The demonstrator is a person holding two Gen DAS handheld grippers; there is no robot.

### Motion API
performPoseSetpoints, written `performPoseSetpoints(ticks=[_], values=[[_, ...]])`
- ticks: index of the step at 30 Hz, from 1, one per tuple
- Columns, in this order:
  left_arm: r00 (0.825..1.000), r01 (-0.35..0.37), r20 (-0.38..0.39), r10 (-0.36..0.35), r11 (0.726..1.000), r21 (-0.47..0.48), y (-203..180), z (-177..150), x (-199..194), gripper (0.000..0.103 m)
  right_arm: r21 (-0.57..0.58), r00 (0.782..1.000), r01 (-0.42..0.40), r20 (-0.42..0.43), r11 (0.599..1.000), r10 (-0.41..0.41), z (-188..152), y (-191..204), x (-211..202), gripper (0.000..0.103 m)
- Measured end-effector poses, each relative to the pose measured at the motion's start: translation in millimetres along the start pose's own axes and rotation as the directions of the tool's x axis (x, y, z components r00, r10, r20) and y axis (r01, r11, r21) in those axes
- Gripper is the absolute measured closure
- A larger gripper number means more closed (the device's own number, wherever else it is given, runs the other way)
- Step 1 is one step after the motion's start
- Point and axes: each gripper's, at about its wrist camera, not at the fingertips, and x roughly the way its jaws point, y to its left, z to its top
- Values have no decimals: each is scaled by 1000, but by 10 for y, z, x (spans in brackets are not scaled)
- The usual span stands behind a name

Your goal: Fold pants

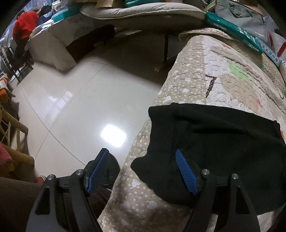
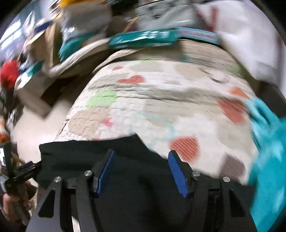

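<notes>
Left wrist view: the black pants (image 1: 214, 142) are seen in the lower right of the frame, spread over the edge of a quilted mat (image 1: 196, 75) printed with white dots, hearts and pastel patches. A dark numeral "7" is printed on the mat above the pants. The left hand-held gripper (image 1: 143, 171) is spread wide at the bottom of the frame; its right blue pad lies against the pants fabric, while its left pad hangs over the glossy tiled floor (image 1: 75, 100), beside the mat's edge. Nothing is pinched between the pads. A teal box (image 1: 237, 33) is laid along the upper right of the mat; its white lettering appears upside down and cannot be read with certainty. A grey bag (image 1: 241, 14) is seen behind it. A figure in a red top (image 1: 25, 25) is seated in the upper left.

Right wrist view, blurred by motion: the right hand-held gripper (image 2: 141, 171) is also spread apart at the bottom centre, both blue pads held over the pants (image 2: 89, 153), with no cloth gripped. A turquoise cloth (image 2: 268, 151) is seen at the right edge, and the teal box (image 2: 152, 37) at the top; its print is unreadable.
</notes>
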Motion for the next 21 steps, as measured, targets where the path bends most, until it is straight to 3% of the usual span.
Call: performPoseSetpoints(ticks=[4,6,7,8,11,13,18,21], values=[[1000,9,-3,-9,1000,-4,13,-1,7,26,-107,994,1,-106,994,-12,113,180,566,38],[1000,11,-9,-12,1000,-9,18,6,10,25,-119,986,-26,-164,993,6,130,162,787,71],[1000,15,-13,-15,1000,-14,22,14,15,25,-103,979,-40,-203,994,18,122,160,868,80],[1000,20,-18,-21,1000,-22,28,19,22,25,-94,979,-37,-204,995,17,141,147,895,86],[999,27,-18,-28,999,-38,42,21,14,25,-41,976,-48,-212,998,39,279,41,936,94],[1000,24,-13,-25,999,-35,33,28,8,26,-30,981,-5,-194,1000,0,412,-11,971,103],[999,49,16,-48,997,-64,202,35,-66,26,-53,975,164,-140,985,-170,627,3,1074,102],[994,105,53,-97,976,-193,554,31,-150,26,-99,979,161,-107,982,-172,652,162,996,99]])
